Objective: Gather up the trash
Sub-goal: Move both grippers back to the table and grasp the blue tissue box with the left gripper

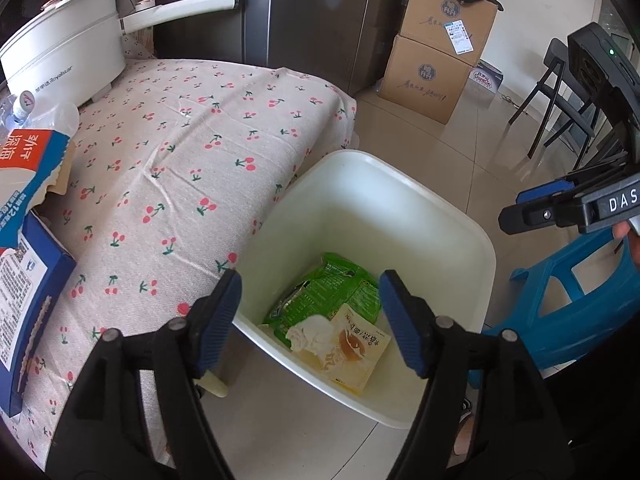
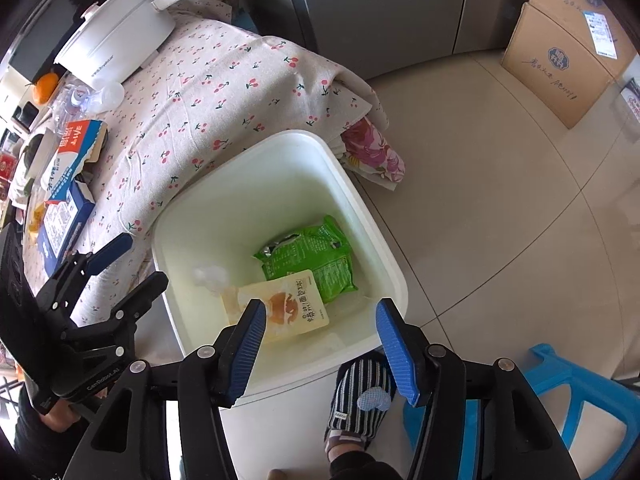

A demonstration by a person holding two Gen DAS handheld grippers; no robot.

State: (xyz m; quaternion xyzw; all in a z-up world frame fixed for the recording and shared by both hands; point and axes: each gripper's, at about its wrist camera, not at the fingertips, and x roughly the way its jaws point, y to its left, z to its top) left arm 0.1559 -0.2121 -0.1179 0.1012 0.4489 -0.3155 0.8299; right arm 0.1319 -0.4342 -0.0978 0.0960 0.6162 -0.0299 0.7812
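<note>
Left tongs [image 1: 310,322] are seen at bottom of left wrist view, spread wide w/ nothing between pads, over the white bin [image 1: 460,236]. Right tongs [image 2: 320,348] are likewise held apart & empty above the bin's near rim. Inside the bin, lower centre: a yellow pouch [image 2: 292,304], a crumpled white tissue [image 1: 310,332] resting on it, a green wrapper [image 2: 320,260] just behind. At left, the desk w/ cherry-print cloth [image 1: 180,140] is touched by the bin. Cardboard boxes [image 1: 436,48] are stacked at upper right.
</note>
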